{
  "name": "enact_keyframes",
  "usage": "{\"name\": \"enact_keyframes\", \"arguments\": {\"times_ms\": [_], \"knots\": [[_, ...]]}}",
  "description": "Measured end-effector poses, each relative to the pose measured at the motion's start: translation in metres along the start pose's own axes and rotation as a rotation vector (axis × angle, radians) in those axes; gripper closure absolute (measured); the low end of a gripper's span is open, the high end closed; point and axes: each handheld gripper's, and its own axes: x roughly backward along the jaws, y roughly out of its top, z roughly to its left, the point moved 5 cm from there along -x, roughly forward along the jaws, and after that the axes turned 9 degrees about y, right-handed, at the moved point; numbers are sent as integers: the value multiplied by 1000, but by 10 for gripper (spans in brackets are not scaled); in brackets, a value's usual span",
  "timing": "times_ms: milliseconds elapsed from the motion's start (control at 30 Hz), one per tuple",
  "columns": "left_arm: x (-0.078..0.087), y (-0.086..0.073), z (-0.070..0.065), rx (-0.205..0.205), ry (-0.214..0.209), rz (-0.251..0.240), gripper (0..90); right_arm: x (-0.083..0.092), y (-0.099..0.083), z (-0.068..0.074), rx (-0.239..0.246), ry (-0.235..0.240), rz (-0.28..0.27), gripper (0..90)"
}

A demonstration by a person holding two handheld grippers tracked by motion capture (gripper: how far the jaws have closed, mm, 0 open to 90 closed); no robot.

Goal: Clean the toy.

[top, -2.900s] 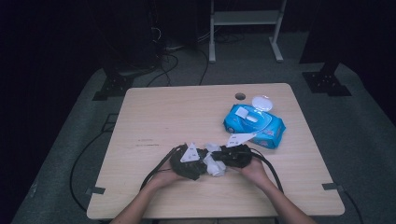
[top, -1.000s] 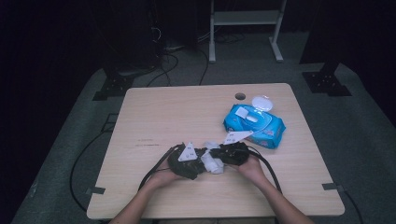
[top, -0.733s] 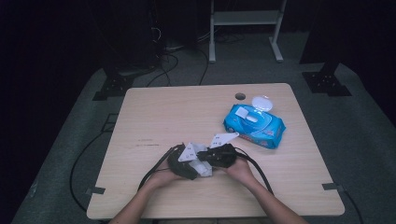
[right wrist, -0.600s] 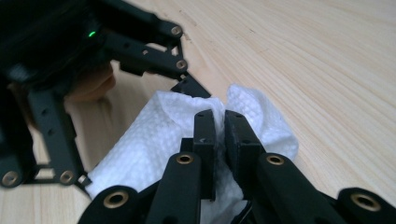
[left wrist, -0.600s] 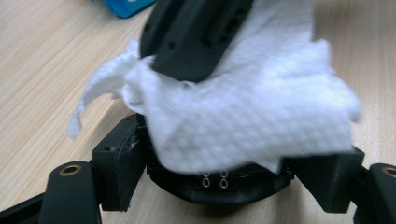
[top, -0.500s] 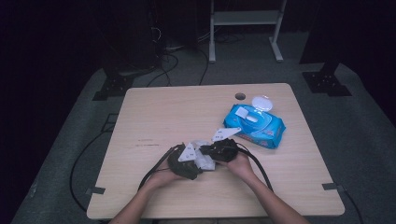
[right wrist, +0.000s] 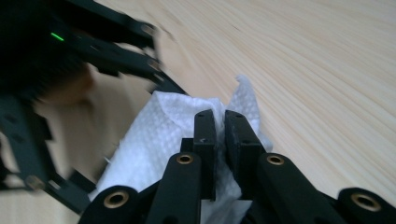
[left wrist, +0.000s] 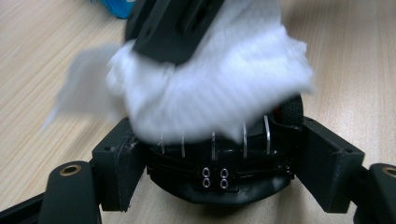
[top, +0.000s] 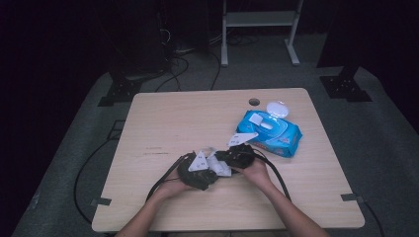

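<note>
1. The right gripper [right wrist: 219, 135], jaws pinched on the white wipe [right wrist: 159, 135], has slid left since 1 second ago, onto the black object [left wrist: 219, 163].
2. The left gripper [left wrist: 219, 154] clamps that object above the table [top: 163, 128].
3. Wiping looks underway.

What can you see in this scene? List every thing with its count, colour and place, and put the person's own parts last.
Wet wipe: one, white, pinched by the right gripper, over the black object.
Black object: one, round, clamped between the left gripper's jaws.
Wipes pack: one, blue, lid open, right of centre.
Table: one, light wood.
Left gripper: one, black, near front edge.
Right gripper: one, black, beside the left.
Hands: two, bottom of the high view.
</note>
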Motion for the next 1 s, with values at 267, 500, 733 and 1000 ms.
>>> {"name": "enact_keyframes", "arguments": {"times_ms": [267, 500, 733, 1000], "knots": [[0, -3, 1, 6, -9, 8, 237, 11, -9, -18, -1, -52, 34, 828], [1, -4, 2, 2, -10, 10, 237, 50, -38, -36, -76, -98, 22, 827], [1, -3, 2, -1, -7, 4, 237, 65, -55, -25, -55, -91, 56, 828], [1, -2, 1, -11, -7, 4, 238, 48, -39, -8, -26, -6, 44, 828]]}}
